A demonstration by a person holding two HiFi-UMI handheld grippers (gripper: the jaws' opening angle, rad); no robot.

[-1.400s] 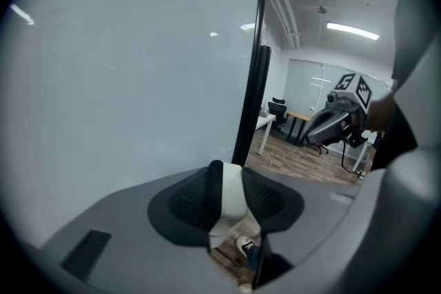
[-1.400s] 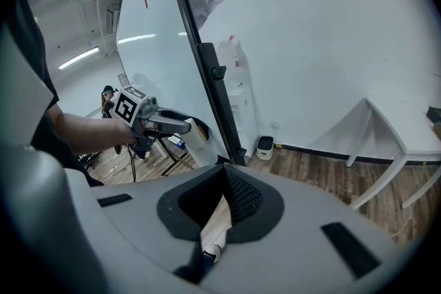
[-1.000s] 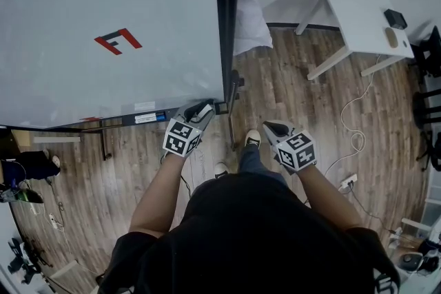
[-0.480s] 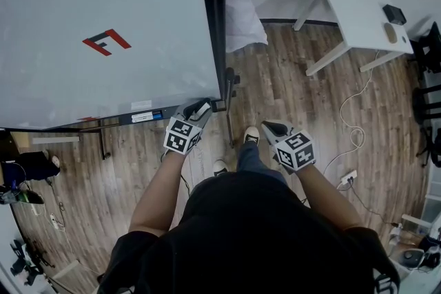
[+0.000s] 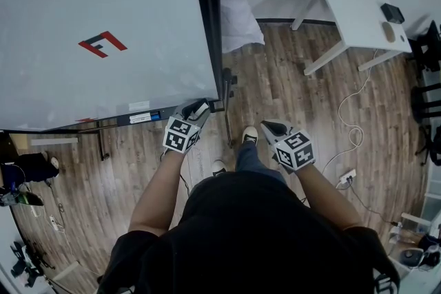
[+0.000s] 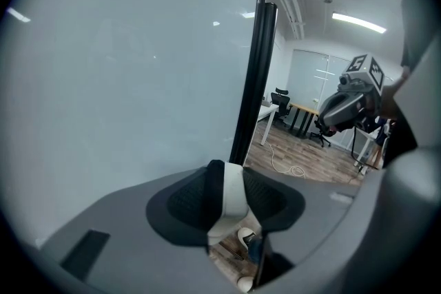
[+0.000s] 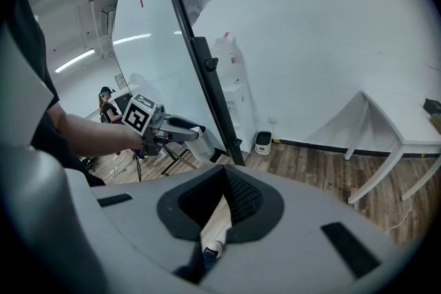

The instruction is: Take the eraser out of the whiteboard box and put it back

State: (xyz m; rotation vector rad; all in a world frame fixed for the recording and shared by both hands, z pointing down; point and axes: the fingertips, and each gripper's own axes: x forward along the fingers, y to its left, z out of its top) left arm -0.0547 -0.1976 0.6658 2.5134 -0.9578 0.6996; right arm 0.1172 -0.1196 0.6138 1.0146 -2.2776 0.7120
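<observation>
Currently, the left tongs (image 5: pixel 199 109) are clamped on the white eraser (image 6: pixel 230 197), which fills the gap between both black pads. The jaws have just been opening slightly, with the eraser between them. The eraser sits at the tips of the left tongs, just beside the right end of the dark whiteboard box (image 5: pixel 141 118) under the whiteboard (image 5: pixel 103 17). Whether it reaches into the box cannot be told. Directly ahead of the left tongs stands the black frame post (image 5: pixel 207 10). Its stand foot (image 5: pixel 227 113) runs along the floor between the two tongs.

The right tongs (image 5: pixel 271 126) are apart from the box, with jaws together at the tips and nothing between them. A shoe (image 5: pixel 251 136) shows just beside them on the wooden floor (image 5: pixel 289 79). Further ahead and to the right of the right tongs are a white table (image 5: pixel 358 17) and a white cable (image 5: pixel 355 117) trailing to a power strip (image 5: pixel 346 181).
</observation>
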